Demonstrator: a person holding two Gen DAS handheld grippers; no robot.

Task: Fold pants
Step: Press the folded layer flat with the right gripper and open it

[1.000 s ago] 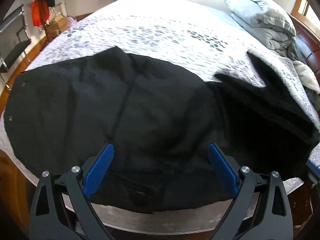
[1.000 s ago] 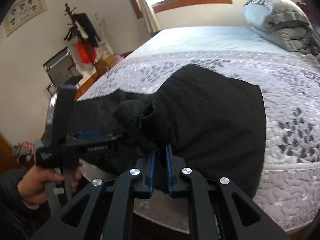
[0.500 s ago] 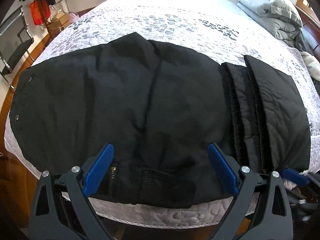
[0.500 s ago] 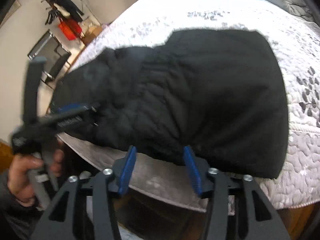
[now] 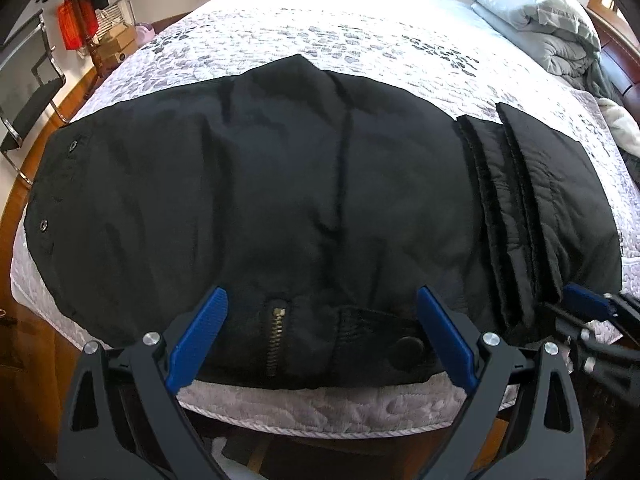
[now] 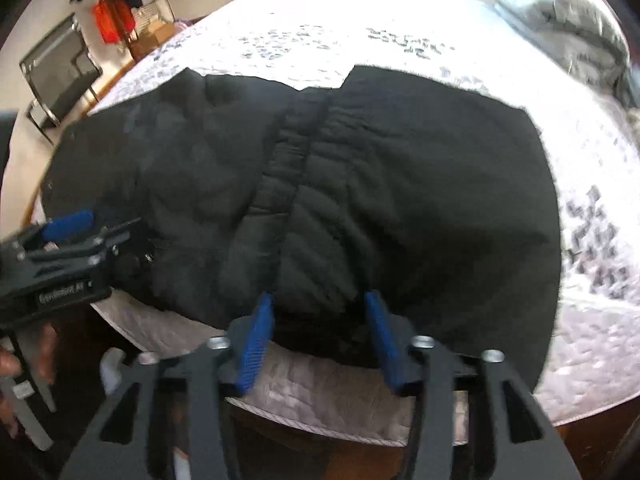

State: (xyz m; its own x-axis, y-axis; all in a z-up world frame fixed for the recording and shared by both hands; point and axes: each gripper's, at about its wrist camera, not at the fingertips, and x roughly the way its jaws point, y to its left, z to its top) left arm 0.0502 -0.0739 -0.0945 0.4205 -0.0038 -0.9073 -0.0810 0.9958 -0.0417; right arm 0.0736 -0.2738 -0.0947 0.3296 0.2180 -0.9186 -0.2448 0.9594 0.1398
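Observation:
Black pants [image 5: 280, 200] lie flat across the near edge of the bed [image 5: 320, 404], waistband toward me with a brass zipper [image 5: 276, 332] and a button [image 5: 408, 348]. The leg ends [image 5: 540, 200] are folded over onto the right part in stacked layers. My left gripper [image 5: 320, 304] hovers open and wide over the waistband, holding nothing. My right gripper [image 6: 318, 300] sits at the near edge of the folded legs [image 6: 400, 200]. Its jaws are closing with a bulge of black fabric between them, and I see no firm pinch. Each gripper shows in the other's view: right gripper [image 5: 580, 300], left gripper [image 6: 68, 220].
The quilted grey-white bedspread [image 5: 340, 28] stretches away behind the pants. A folded grey duvet [image 5: 540, 12] lies at the back right. A metal chair [image 5: 24, 92] and a red bag [image 5: 70, 24] stand at the left. A hand [image 6: 8, 364] holds the left gripper's handle.
The right gripper, shut on lifted fabric a second ago, laid the folded legs down, let go, opened, and now stands narrower. The pants went from bunched to flat. The left gripper stayed open.

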